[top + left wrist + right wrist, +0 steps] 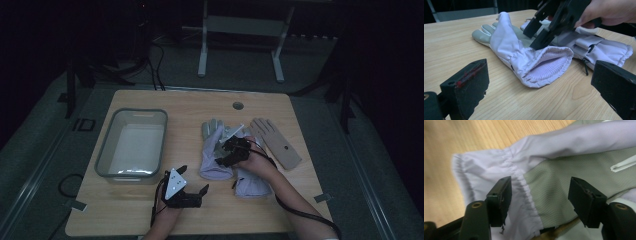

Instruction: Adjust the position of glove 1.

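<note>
Dim room, grey floor, white frame legs (202, 47) at 12 o'clock beyond a pale wooden bench (150, 102). On the bench: grey bin (132, 142) at 9 o'clock, tan glove (276, 142) at 3 o'clock, two lilac gloves at centre. Right gripper (540, 200) spread wide, released, straddling the near lilac glove (524, 58) at its gathered wrist. Left gripper (536, 97) at 6 o'clock, released, empty. Seen from the left gripper view: knit lining inside the gaping cuff (549, 67). Seen from the right gripper view: grey mesh palm (551, 182).
</note>
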